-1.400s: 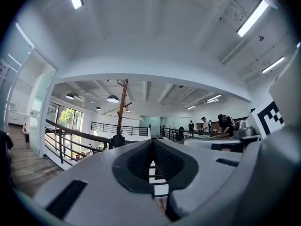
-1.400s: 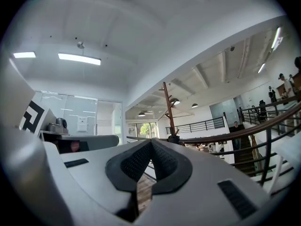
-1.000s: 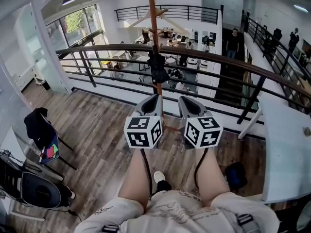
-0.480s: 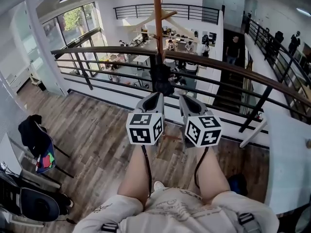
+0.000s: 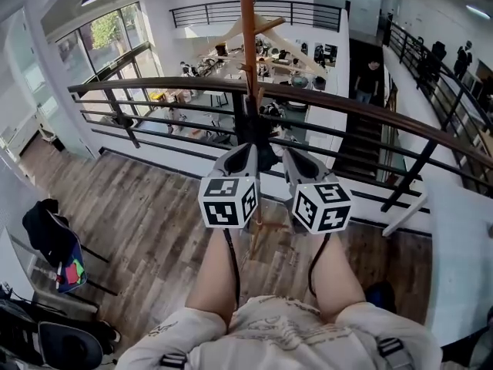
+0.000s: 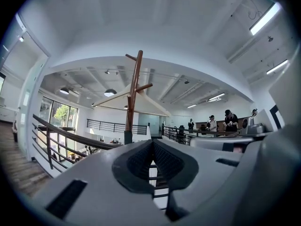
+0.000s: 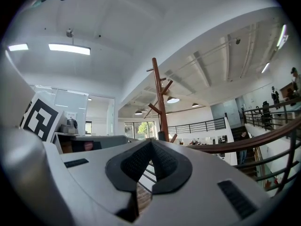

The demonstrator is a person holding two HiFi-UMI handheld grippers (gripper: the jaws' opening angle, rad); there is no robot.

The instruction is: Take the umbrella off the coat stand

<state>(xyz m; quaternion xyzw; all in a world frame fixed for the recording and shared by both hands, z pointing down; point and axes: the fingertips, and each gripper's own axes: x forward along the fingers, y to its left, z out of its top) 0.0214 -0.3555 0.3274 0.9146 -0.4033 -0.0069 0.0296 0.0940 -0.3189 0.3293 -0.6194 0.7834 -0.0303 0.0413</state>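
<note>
Left claw (image 5: 248, 153), right claw (image 5: 290, 156), both closed

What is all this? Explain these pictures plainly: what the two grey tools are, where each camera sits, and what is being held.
A person stands by a railing, holding a hand-worked gripper in each hand; the patterned cubes are part of those tools. The head view comes from a camera on the person's head, looking down: the left gripper and right gripper point at a wooden coat stand, where a dark folded umbrella hangs. The other two views come from cameras riding on each gripper, looking along its jaws. Both show the jaws closed together with nothing between them, so nothing is held yet.
</note>
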